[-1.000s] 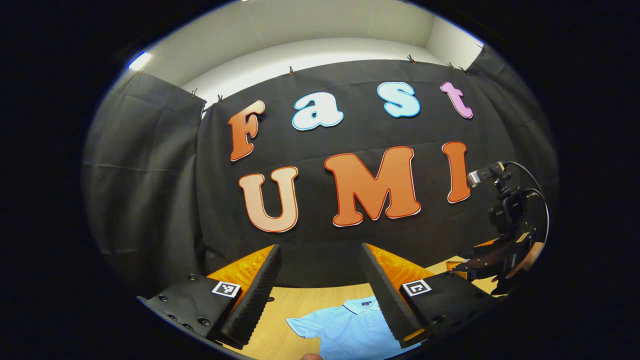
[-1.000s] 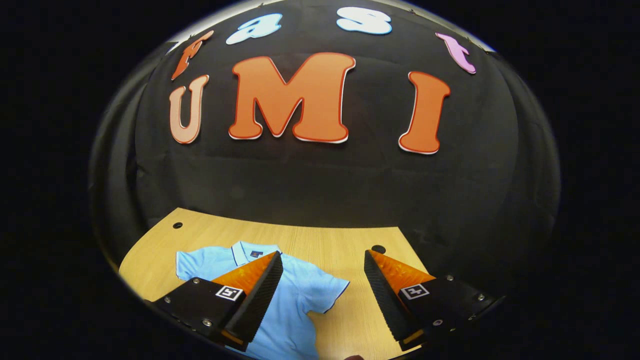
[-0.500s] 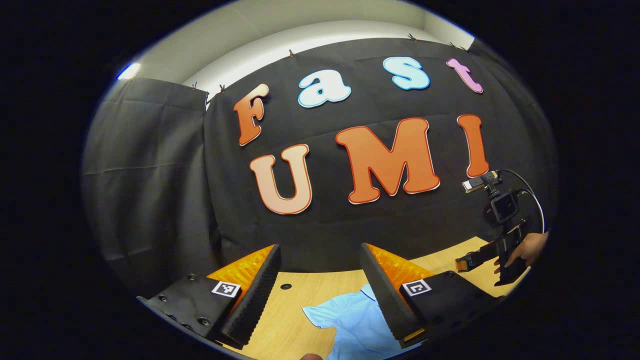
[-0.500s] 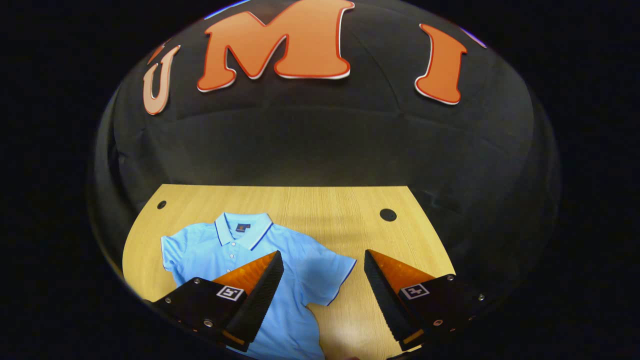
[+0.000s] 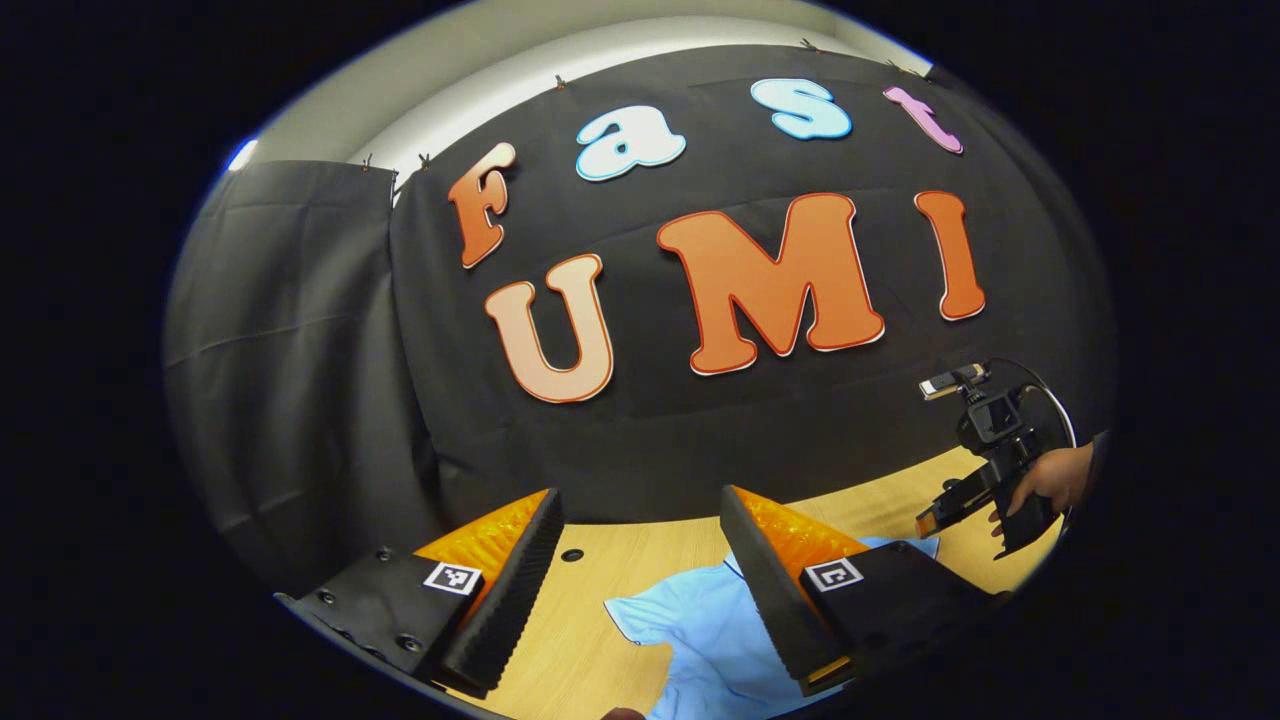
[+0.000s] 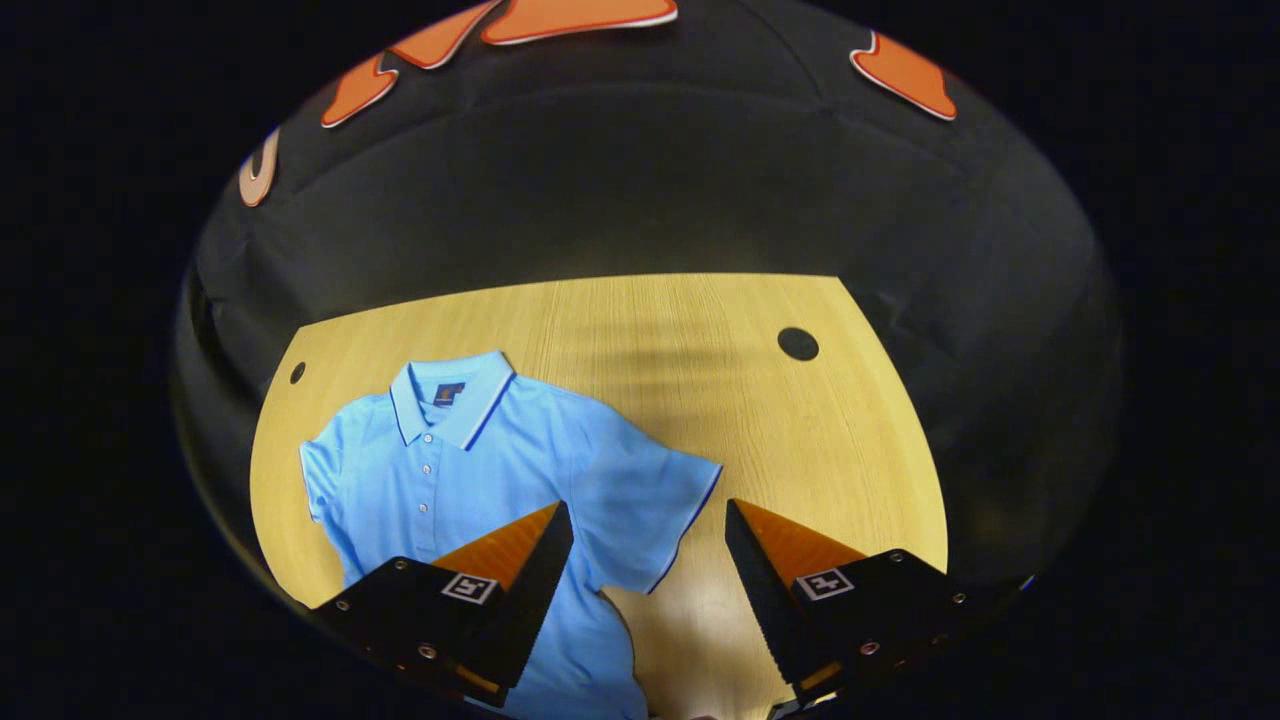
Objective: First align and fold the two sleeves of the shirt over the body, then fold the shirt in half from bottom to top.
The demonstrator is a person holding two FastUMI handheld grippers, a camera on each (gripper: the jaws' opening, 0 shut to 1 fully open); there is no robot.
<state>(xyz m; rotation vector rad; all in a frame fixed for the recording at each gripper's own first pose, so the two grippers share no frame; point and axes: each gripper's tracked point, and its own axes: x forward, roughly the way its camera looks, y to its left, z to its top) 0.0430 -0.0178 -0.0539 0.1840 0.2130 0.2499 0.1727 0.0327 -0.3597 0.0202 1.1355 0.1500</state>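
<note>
My right gripper (image 6: pixel 648 560) has tipped down: more shirt (image 6: pixel 480 470) shows, hem cut off. Both grippers gape wide, empty; left gripper (image 5: pixel 640 560) hides its collar.

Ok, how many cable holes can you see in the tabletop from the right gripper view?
2: a large hole toward the far right corner, a small hole at the far left edge beside the polo shirt. The shirt may hide others.

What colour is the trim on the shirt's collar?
Dark blue trim on the light blue shirt, clearest in the right gripper view.
</note>
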